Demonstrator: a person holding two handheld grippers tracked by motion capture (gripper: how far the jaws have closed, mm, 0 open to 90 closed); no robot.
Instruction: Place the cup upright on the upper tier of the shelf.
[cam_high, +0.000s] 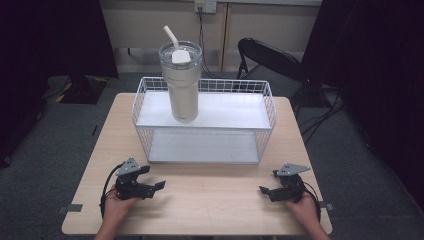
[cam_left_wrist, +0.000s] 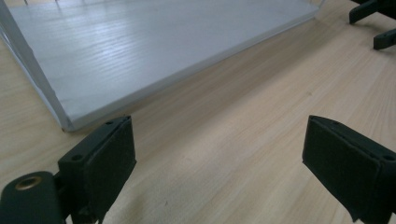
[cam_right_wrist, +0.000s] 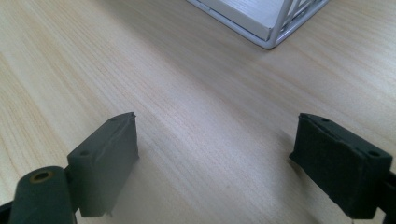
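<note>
We are resting the left gripper (cam_high: 156, 186) and right gripper (cam_high: 264, 190) on the table (cam_high: 210, 210), jaws apart and empty, likely preparing to reach the tumbler (cam_high: 182, 82) on the rack (cam_high: 204, 125).

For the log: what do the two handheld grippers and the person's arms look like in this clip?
Both the left gripper and right gripper are black, each with two flat rectangular jaws faced with dark pads showing small screw holes. A grey three-cornered plate sits on top of each, and a black cable trails from each. The forearms are bare, with no sleeves visible.
</note>
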